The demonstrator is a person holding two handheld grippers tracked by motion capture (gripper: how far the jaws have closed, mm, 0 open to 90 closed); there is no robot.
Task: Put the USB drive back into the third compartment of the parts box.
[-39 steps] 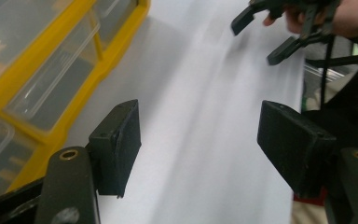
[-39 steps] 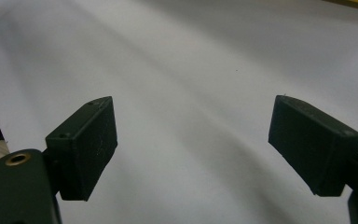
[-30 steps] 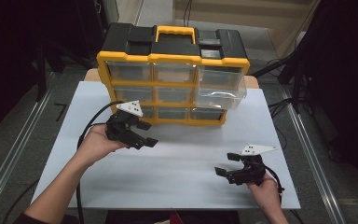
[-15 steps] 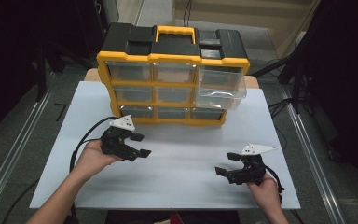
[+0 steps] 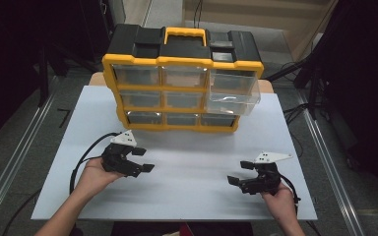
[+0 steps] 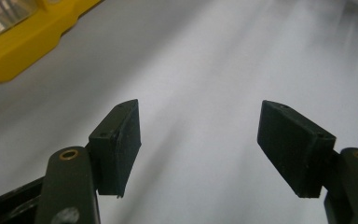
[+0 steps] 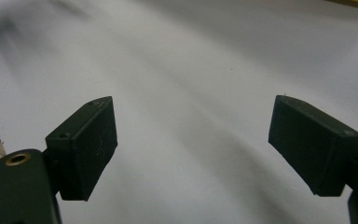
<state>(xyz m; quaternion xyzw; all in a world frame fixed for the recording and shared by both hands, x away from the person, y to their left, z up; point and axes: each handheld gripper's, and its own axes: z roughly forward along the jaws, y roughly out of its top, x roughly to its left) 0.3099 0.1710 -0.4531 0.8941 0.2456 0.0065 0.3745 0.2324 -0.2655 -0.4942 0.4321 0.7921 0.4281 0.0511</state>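
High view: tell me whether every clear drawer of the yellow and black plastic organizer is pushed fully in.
No: the clear plastic drawer at the right of the yellow and black plastic organizer sticks out past the frame.

Organizer [image 6: 23,35] cut off at frame corner, drawer contents [image 5: 184,76] too small to tell.

Both black grippers are wearing grey triangular plates: left gripper [image 5: 142,160], trailing a looping black cable, and right gripper [image 5: 239,173], showing brass-coloured screws.
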